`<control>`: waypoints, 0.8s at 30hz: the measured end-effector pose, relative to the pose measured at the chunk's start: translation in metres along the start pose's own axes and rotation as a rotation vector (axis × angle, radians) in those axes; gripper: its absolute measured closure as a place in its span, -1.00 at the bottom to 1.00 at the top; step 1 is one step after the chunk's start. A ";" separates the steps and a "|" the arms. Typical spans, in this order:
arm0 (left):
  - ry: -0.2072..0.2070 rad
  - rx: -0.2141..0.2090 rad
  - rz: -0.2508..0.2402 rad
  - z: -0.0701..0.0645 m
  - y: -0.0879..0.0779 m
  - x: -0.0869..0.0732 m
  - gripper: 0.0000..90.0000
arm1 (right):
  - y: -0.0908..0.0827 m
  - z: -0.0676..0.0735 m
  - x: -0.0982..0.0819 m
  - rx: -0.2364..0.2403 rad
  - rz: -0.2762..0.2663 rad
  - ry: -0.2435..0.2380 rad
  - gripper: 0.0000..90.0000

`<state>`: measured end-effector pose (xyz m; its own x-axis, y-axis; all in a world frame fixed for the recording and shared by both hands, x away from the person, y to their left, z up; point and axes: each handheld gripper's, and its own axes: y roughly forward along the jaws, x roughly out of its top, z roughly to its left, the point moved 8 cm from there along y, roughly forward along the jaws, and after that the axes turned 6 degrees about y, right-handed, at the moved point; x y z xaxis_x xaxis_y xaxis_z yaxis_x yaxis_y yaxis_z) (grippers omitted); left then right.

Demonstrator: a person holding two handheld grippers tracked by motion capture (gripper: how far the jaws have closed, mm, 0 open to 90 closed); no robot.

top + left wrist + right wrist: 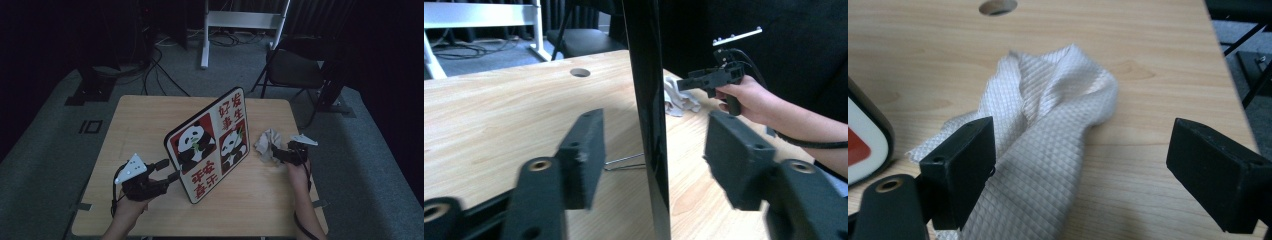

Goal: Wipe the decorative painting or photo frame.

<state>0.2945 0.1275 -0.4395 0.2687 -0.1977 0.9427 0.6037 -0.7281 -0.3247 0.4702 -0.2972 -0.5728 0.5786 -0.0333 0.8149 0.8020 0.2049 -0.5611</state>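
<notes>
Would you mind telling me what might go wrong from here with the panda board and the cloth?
1. The panda board stands tilted on a thin wire stand. The left tongs straddle its edge with pads off it, so a nudge may topple it.
2. The right tongs are open over the crumpled cloth; closing may catch just one fold, and it could slip out.

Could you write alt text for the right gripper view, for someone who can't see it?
A crumpled pale grey cloth lies on a wooden table, between the open black jaws of the right gripper. A panda picture board's corner shows at left.
</notes>
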 end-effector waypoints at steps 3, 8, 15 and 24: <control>-0.014 -0.003 0.001 0.001 -0.001 -0.003 -0.16 | -0.007 0.000 0.001 0.010 0.000 0.011 -0.73; -0.037 0.017 0.002 0.008 -0.006 -0.011 -0.24 | -0.017 0.000 -0.003 0.009 -0.008 0.003 -0.72; -0.060 0.058 0.026 0.020 -0.012 -0.027 -0.37 | -0.028 -0.005 -0.015 -0.004 -0.005 0.007 -0.72; -0.091 0.146 0.095 0.042 -0.013 -0.057 -0.59 | -0.039 -0.003 -0.031 0.012 0.013 0.013 -0.72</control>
<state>0.3033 0.1761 -0.4924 0.3921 -0.1963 0.8987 0.6730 -0.6047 -0.4258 0.4214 -0.3075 -0.5771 0.5905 -0.0430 0.8059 0.7929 0.2167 -0.5695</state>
